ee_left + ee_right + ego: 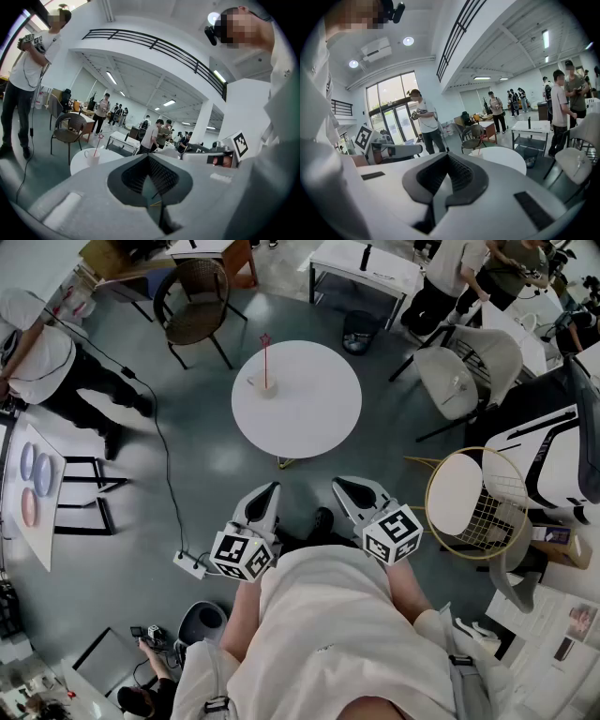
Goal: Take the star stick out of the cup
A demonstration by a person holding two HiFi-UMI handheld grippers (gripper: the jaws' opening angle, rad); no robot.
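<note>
Head view, star stick [265, 362] in cup [267, 388], left gripper [265, 491], right gripper [349, 486], fingers [133, 176] clenched

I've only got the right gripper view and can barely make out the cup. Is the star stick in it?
Observer: Yes. The head view shows the stick standing in the cup.
Operator: Where on the table is the cup?
Observer: Left of centre on the table.
Operator: And the left gripper?
Observer: The left gripper is shut, with nothing in it.
</note>
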